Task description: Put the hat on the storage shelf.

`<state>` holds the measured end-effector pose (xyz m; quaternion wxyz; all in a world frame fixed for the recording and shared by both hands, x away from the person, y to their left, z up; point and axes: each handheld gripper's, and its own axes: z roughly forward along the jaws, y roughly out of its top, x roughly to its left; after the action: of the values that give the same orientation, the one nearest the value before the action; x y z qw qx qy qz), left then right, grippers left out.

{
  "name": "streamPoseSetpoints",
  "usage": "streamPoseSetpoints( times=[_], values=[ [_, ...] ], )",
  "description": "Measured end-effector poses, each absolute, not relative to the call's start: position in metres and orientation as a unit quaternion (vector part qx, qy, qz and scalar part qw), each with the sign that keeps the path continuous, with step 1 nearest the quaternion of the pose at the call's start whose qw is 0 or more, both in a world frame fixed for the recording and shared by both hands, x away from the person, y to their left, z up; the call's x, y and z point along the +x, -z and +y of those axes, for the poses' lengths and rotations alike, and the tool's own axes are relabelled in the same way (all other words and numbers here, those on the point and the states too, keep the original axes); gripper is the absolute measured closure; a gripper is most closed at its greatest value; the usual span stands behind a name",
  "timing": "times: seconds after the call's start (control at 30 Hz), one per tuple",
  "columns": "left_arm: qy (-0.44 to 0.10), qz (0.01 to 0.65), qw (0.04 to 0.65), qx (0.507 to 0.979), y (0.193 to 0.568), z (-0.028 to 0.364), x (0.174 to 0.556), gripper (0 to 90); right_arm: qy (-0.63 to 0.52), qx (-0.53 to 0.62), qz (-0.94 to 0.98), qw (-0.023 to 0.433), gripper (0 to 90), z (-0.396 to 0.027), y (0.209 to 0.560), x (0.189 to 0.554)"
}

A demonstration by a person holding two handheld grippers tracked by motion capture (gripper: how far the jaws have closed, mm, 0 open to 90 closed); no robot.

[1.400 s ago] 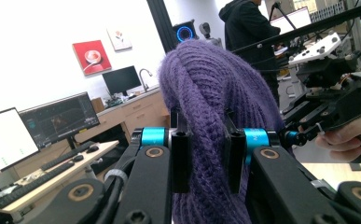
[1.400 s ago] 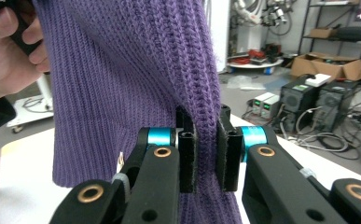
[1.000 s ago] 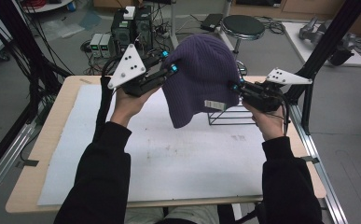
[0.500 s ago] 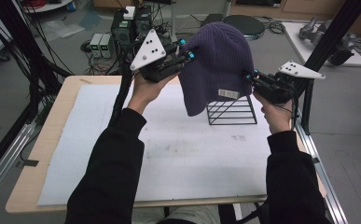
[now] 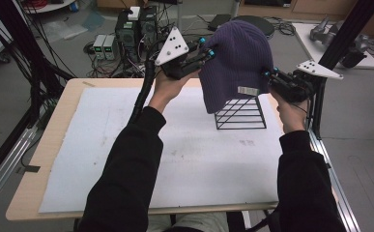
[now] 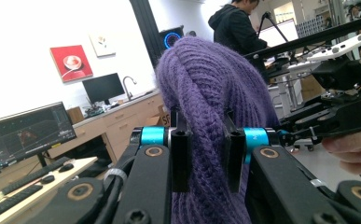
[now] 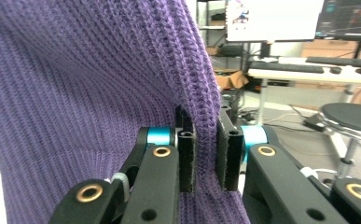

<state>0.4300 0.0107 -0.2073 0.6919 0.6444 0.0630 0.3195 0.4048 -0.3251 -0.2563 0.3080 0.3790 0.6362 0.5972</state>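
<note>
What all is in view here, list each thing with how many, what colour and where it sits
knit beanie: one, purple, held up in the air above the wire rack, pinched at both sides
wire rack: one, black, standing on the mat toward the table's right rear
mat: one, white, covering most of the table top
table: one, light wood, bare edge showing around the mat
electronics boxes: a few, black and pale, on the floor behind the table
stool: one, black, on the floor behind the beanie
left tongs: one, black with blue knobs, shut on the beanie's left side
right tongs: one, black, shut on the beanie's right side
sleeves: two, black, reaching in from the bottom
</note>
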Motion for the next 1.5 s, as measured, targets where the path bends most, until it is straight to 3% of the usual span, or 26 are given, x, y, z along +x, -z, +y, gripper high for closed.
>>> streamPoseSetpoints(
  times=[0.8, 1.5],
  values=[
    [-0.301, 0.069, 0.703, 0.641, 0.215, -0.034, 0.46, 78.5, -0.603, 0.423, 0.586, 0.337, 81.7, -0.356, 0.266, 0.417],
    [-0.348, 0.073, 0.676, 0.645, 0.226, -0.051, 0.47, 78.2, -0.575, 0.448, 0.586, 0.356, 81.5, -0.36, 0.279, 0.433]
  ],
)
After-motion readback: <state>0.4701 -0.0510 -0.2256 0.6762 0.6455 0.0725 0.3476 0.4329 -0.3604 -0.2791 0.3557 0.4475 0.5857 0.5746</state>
